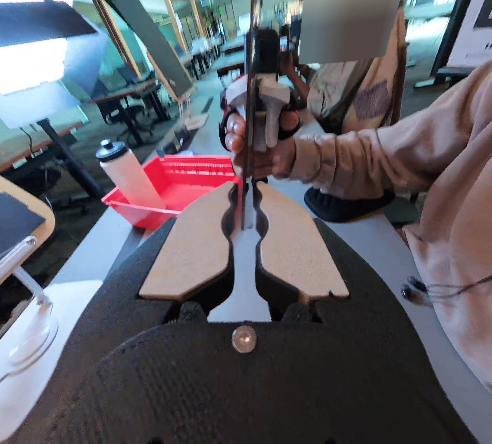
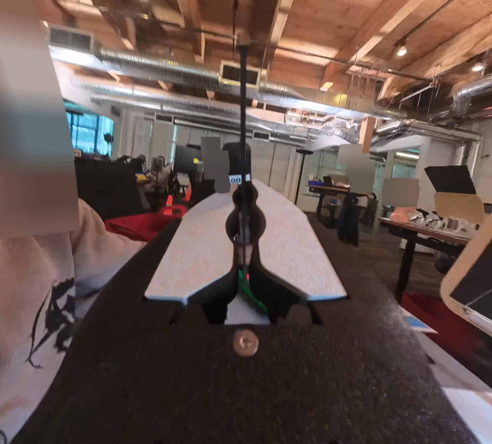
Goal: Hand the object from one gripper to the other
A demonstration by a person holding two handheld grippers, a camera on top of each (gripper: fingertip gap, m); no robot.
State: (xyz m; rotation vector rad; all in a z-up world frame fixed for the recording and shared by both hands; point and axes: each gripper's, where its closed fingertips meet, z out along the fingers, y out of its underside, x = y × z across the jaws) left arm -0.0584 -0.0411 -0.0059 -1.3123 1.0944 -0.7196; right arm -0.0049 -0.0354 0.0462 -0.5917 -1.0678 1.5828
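Two grippers are on the object at once, so I judge the handover about halfway done. The thin dark rod [image 1: 247, 125] stands upright in the centre of both views and runs out of the top edge, so I cannot see its upper end.

In the right wrist view, the right gripper [image 2: 245, 186] has its fingers drawn in to a dark slit, and I read them as clamped on the rod.

The left gripper [image 1: 246, 189] has narrowed around the rod's lower end. A sliver of grey table [image 1: 359, 245] shows beside the rod between the pads, so I cannot tell whether it is really pinching. What remains is one firm grip, one release and a parting of the two.

Room is tight low down. A red bin [image 1: 186, 191] with a white bottle [image 1: 127, 173] leaning in it sits just beyond the left fingertips, left of centre. The hand [image 1: 255, 159] and sleeve [image 1: 372, 159] holding the right gripper fill the right side. Upward looks freest.
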